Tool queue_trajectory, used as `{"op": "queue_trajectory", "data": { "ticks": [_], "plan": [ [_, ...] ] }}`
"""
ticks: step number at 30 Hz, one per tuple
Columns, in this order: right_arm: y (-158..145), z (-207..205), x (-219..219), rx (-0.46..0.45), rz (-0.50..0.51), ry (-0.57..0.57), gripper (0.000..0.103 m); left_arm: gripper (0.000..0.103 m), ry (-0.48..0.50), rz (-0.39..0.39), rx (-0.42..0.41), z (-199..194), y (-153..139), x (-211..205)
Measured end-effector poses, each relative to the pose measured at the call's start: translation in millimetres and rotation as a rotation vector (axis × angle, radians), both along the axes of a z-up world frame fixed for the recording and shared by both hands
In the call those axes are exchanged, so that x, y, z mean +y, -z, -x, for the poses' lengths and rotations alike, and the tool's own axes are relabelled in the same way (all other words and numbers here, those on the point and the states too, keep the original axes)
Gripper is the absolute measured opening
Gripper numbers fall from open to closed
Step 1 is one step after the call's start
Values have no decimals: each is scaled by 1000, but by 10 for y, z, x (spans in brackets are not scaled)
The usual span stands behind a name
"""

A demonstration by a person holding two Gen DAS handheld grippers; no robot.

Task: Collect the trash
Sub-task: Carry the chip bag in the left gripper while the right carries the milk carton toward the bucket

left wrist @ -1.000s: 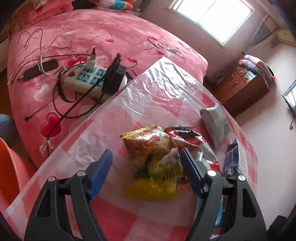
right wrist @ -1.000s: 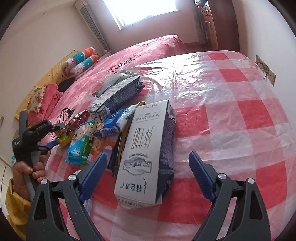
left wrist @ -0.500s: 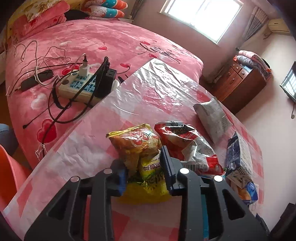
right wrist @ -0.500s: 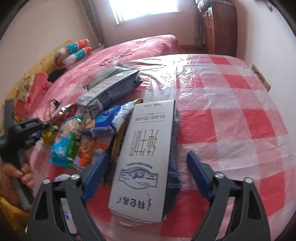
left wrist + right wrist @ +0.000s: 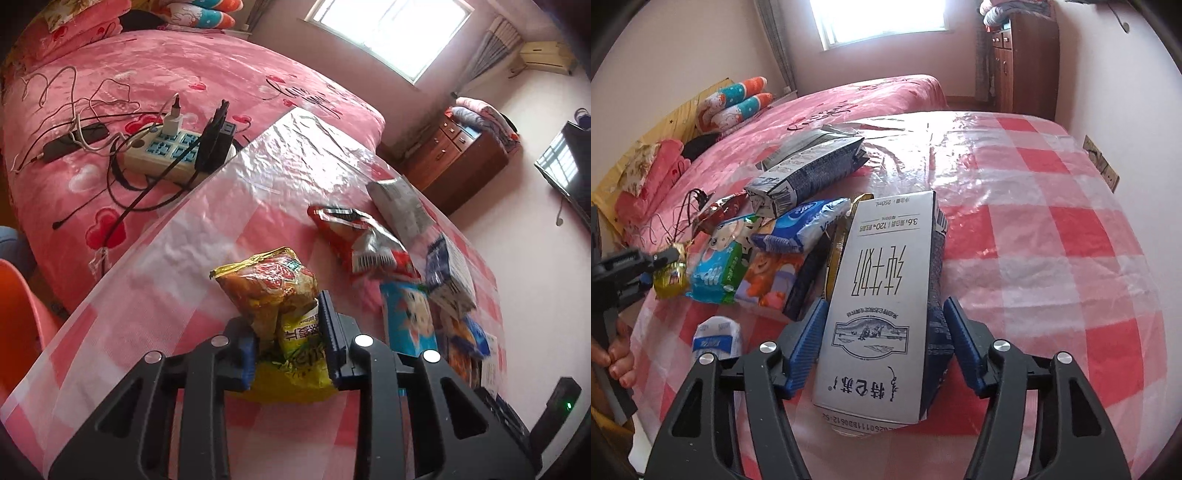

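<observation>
- Left gripper (image 5: 291, 343): clenched on the yellow snack bag (image 5: 280, 295); blue pads press the crumpled wrapper from both sides; bag's lower end rests on the table (image 5: 155, 295); seen from the right wrist view at the far left edge, with a hand (image 5: 617, 354) on its handle
- Right gripper (image 5: 882, 339): jaws closing around the milk carton (image 5: 882, 295); carton lies flat between the blue pads; small gaps on each side, pads not yet pressing
- Milk carton: white and dark blue, printed face up, lying on the red-and-white checked plastic cover of the table
- Red snack bag (image 5: 362, 240): flattened, on the table beyond the yellow bag
- Grey pouch (image 5: 812, 170): lying on its side at the far end of the trash group
- Blue-and-white tissue pack (image 5: 805, 225): just beside the carton, leaning over other wrappers
- Cartoon wrapper (image 5: 716, 266): teal and white, between the tissue pack and the left gripper
- Orange cartoon wrapper (image 5: 772, 280): touching the teal one
- Power strip (image 5: 166, 155): on the pink bed (image 5: 147, 74), cables and chargers plugged in
- Wooden cabinet (image 5: 454, 162): against the far wall, under folded bedding
</observation>
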State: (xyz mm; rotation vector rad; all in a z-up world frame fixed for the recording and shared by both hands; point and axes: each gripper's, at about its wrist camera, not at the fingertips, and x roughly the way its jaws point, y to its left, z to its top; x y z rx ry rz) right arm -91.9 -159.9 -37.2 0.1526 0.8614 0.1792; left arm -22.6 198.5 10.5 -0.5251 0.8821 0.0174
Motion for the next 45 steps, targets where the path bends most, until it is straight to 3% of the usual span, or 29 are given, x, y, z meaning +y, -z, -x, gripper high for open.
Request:
{"op": "queue_trajectory", "data": {
  "ticks": [11,18,24,27,29,39,45],
  "plan": [
    [4,339,-126,27,-82,14,65,31,91,46,19,494,8,-12],
    [4,558,-88,35,-18,16,66,29,130,55,21,748,4,-37],
    [24,567,-35,41,24,36,78,29,137,76,14,877,-19,-10],
    [39,593,-3,36,62,38,78,29,138,87,4,940,-42,19],
    [40,624,-1,30,98,50,66,28,137,93,-3,989,-54,43],
    [-169,814,-151,-5,-8,88,66,28,130,135,-41,1215,-107,236],
    [-454,831,73,-24,-121,24,66,23,95,162,-90,1371,-220,490]
  ]
}}
